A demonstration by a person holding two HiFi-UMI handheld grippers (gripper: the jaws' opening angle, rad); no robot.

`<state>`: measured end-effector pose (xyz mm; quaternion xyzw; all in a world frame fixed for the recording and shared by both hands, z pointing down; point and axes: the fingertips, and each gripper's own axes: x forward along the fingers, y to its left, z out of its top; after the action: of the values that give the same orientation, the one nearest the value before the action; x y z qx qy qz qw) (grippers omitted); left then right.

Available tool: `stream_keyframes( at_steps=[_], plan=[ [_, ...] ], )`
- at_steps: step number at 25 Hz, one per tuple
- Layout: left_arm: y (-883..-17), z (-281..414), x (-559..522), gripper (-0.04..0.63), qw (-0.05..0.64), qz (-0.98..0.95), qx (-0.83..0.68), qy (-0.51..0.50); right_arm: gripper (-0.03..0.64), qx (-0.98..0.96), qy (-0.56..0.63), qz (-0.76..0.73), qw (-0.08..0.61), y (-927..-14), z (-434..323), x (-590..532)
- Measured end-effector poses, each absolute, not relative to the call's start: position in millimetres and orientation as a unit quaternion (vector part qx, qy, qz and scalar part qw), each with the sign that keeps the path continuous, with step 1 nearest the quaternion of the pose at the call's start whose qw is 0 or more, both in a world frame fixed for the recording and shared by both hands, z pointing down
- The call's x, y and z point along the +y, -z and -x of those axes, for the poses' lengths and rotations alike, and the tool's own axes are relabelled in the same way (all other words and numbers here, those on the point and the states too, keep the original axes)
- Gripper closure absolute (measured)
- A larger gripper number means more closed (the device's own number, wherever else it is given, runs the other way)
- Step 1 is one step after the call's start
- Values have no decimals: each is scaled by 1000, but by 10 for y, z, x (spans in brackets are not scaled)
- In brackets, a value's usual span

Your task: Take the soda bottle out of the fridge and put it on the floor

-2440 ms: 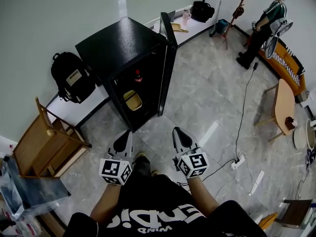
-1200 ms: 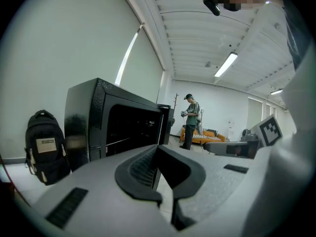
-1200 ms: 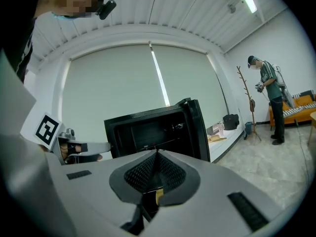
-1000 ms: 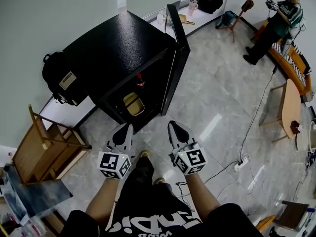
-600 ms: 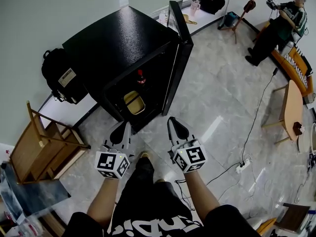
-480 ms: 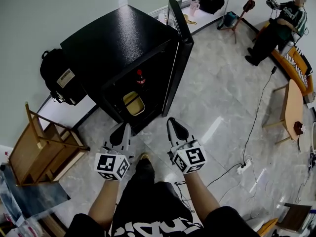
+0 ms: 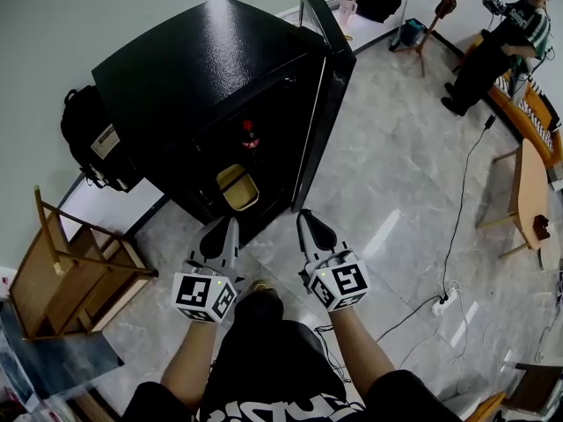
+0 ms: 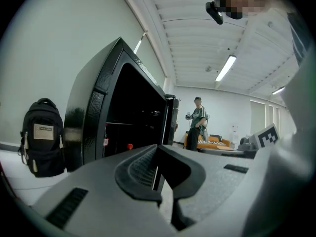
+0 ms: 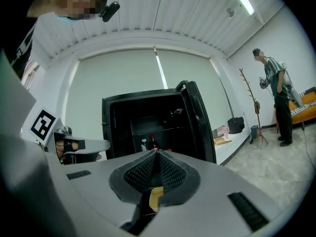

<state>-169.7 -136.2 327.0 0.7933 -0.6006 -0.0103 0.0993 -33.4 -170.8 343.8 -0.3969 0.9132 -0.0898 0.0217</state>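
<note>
The black fridge (image 7: 202, 69) stands on the floor ahead, its door (image 7: 327, 77) swung open on the right. Near the person, the left gripper (image 7: 232, 222) and the right gripper (image 7: 303, 215) point at the opening side by side, each with its jaws pressed together on nothing. The soda bottle (image 7: 249, 135) stands upright on a shelf far inside, above a yellow container (image 7: 236, 187); it is small and dark, with a red cap and a red label.

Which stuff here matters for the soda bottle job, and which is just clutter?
Job: dark soda bottle with red cap, black fridge with its door open, grey tiled floor.
Clutter: black backpack, wooden chair, yellow tub in the fridge, white power strip.
</note>
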Motion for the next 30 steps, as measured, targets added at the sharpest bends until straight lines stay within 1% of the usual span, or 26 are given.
stream_keyframes(
  at_steps=[7, 8, 9, 11, 12, 13, 14, 15, 19, 30],
  plan=[
    [-3401, 1706, -1476, 589, 98, -795, -599, 3, 583, 919, 85, 383, 33, -3545, 424, -1858],
    [-3414, 1701, -1484, 589, 99, -795, -598, 3, 549, 921, 90, 377, 35, -3556, 444, -1873],
    [-3425, 1693, -1489, 589, 101, -796, -597, 3, 496, 923, 96, 370, 36, -3570, 467, -1885],
    [-3434, 1674, -1492, 589, 104, -797, -595, 3, 417, 926, 106, 360, 37, -3598, 505, -1903],
    [-3434, 1663, -1495, 589, 106, -799, -593, 3, 364, 927, 111, 357, 38, -3614, 516, -1917],
    [-3433, 1656, -1503, 589, 107, -800, -591, 4, 328, 926, 118, 355, 41, -3635, 524, -1943],
    [-3434, 1652, -1515, 589, 108, -801, -589, 5, 310, 925, 128, 355, 44, -3664, 531, -1983],
    [-3437, 1649, -1530, 589, 109, -802, -587, 5, 301, 924, 136, 355, 46, -3703, 539, -2033],
    [-3477, 1634, -1588, 589, 113, -804, -583, 3, 301, 926, 135, 352, 30, -3847, 638, -2261],
    [-3757, 1707, -1812, 589, 130, -800, -586, -4, 301, 941, 111, 320, -12, -4342, 1338, -3031]
  ],
)
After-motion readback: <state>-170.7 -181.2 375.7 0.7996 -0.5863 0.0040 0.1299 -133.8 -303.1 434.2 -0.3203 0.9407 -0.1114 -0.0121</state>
